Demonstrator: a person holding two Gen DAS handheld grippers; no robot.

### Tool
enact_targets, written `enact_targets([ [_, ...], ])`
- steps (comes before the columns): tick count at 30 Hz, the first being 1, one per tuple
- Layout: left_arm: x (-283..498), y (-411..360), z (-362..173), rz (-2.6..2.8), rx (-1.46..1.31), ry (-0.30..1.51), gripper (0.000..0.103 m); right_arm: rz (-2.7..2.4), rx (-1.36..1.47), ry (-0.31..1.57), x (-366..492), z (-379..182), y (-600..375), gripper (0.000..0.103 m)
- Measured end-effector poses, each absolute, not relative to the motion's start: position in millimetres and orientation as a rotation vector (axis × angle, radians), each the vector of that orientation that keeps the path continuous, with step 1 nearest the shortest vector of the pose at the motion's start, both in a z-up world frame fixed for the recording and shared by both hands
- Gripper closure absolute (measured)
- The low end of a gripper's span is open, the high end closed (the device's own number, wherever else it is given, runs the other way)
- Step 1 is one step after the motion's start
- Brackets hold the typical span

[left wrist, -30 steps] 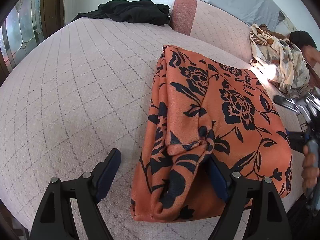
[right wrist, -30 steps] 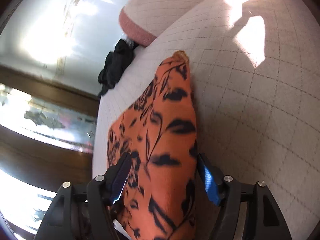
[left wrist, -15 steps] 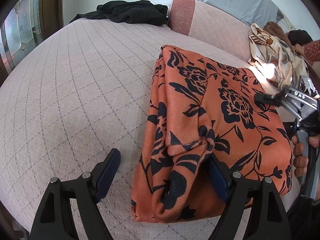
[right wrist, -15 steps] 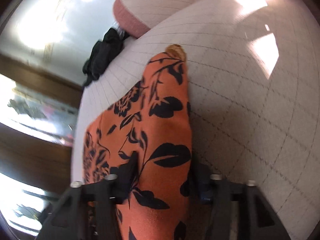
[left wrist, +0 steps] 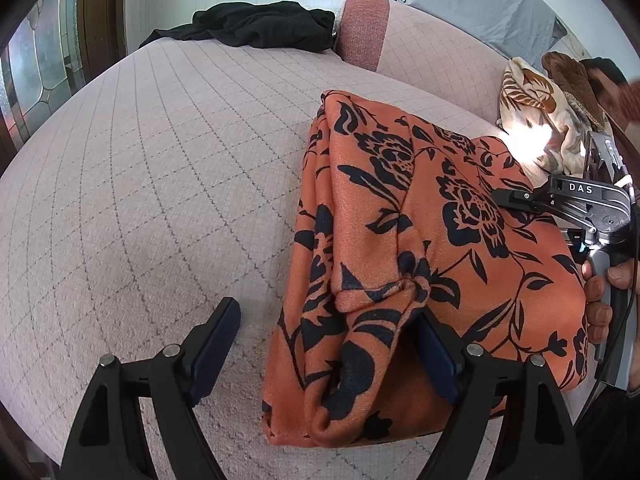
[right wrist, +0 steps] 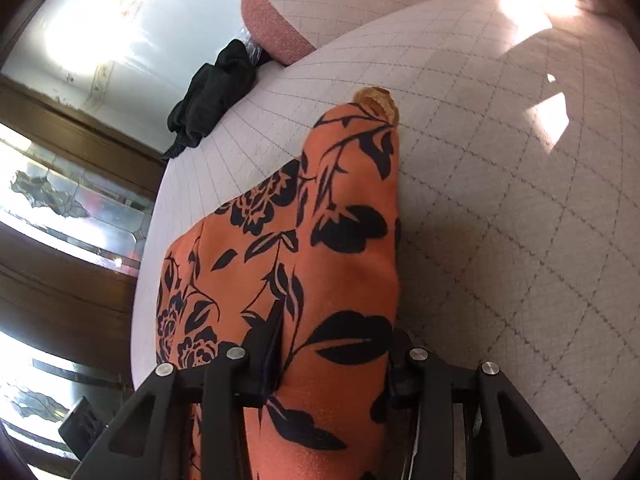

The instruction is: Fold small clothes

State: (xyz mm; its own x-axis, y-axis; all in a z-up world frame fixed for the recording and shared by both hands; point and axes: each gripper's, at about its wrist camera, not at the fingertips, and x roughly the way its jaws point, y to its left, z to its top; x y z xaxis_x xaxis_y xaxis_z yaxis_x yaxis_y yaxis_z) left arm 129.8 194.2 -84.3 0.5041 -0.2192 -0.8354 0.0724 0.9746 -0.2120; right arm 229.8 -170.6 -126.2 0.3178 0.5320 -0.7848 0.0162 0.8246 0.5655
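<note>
Orange floral garment (left wrist: 420, 248) lies half-folded on quilted bed (left wrist: 160, 184). Right gripper (right wrist: 332, 356) pinches its edge, seemingly closed; left gripper (left wrist: 324, 344) gapes wide, holding nothing. Lift evenly, keep edges aligned.

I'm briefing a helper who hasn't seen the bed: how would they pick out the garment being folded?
Start from the pink quilted bed. A black garment lies crumpled at its far end by the pillow, and a cream leaf-print cloth sits at the right. The one being folded is the orange cloth nearest the grippers, the only one with black flowers.
</note>
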Motion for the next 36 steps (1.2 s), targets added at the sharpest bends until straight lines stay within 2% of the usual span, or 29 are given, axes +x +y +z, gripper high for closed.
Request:
enact_targets([
  [2,130.2,194.8,-84.6,-0.180,-0.158,1.028,0.018,0.363,0.539,1.205,230.5,-123.8,-169.4,0.062],
  [4,130.4,195.1,-84.8,-0.182,-0.159,1.029,0.018,0.373,0.596,1.186,226.1,-120.9,-176.6,0.055],
  [6,130.6,195.1,-85.0,-0.183,-0.158,1.029,0.018,0.373,0.677,1.158,219.7,-126.0,-192.9,0.023],
  [7,130.3,195.2,-84.9,-0.182,-0.159,1.028,0.018,0.354,0.697,1.140,217.7,-128.2,-198.2,0.023],
  [8,130.4,195.2,-85.0,-0.183,-0.158,1.028,0.018,0.340,0.668,1.156,218.0,-131.2,-198.9,0.037],
  [9,130.2,195.0,-85.2,-0.184,-0.157,1.029,0.017,0.352,0.613,1.189,222.2,-133.7,-192.1,0.066],
  [13,128.4,199.3,-85.7,-0.189,-0.178,1.022,0.018,0.334,0.569,1.175,217.1,-115.4,-191.8,0.065],
  [14,127.3,201.5,-84.6,-0.191,-0.190,1.020,0.018,0.317,0.513,1.168,213.0,-107.1,-188.5,0.057],
  [15,125.5,205.4,-82.0,-0.199,-0.218,1.018,0.019,0.291,0.459,1.158,208.6,-100.0,-186.1,0.042],
  [16,122.3,210.3,-78.7,-0.205,-0.247,1.015,0.019,0.262,0.411,1.130,200.9,-90.2,-186.8,0.038],
  [22,92.1,239.5,-45.7,-0.259,-0.358,0.952,0.019,0.352,0.327,0.928,137.9,-24.2,-178.4,0.037],
  [23,89.0,239.9,-49.6,-0.260,-0.356,0.978,0.025,0.389,0.316,0.925,127.7,-19.1,-172.5,0.035],
  [24,88.3,237.7,-57.1,-0.255,-0.335,1.018,0.047,0.419,0.303,0.930,118.9,-17.4,-164.3,0.033],
  [25,92.0,235.2,-74.5,-0.238,-0.307,1.099,0.062,0.447,0.292,0.941,113.6,-20.6,-153.5,0.031],
  [26,95.1,238.3,-86.0,-0.245,-0.346,1.138,0.066,0.479,0.273,0.969,111.1,-28.5,-142.5,0.030],
  [29,93.7,243.6,-77.2,-0.243,-0.356,1.112,0.066,0.481,0.245,1.111,108.2,-67.4,-124.3,0.030],
  [32,91.1,244.1,-72.9,-0.245,-0.332,1.107,0.066,0.484,0.268,1.102,103.8,-76.2,-124.3,0.030],
  [34,91.3,247.7,-63.1,-0.249,-0.366,1.099,0.062,0.486,0.289,1.113,101.0,-78.3,-125.8,0.030],
  [36,92.3,253.7,-50.9,-0.267,-0.397,1.064,0.051,0.494,0.288,1.115,99.6,-77.5,-129.3,0.030],
])
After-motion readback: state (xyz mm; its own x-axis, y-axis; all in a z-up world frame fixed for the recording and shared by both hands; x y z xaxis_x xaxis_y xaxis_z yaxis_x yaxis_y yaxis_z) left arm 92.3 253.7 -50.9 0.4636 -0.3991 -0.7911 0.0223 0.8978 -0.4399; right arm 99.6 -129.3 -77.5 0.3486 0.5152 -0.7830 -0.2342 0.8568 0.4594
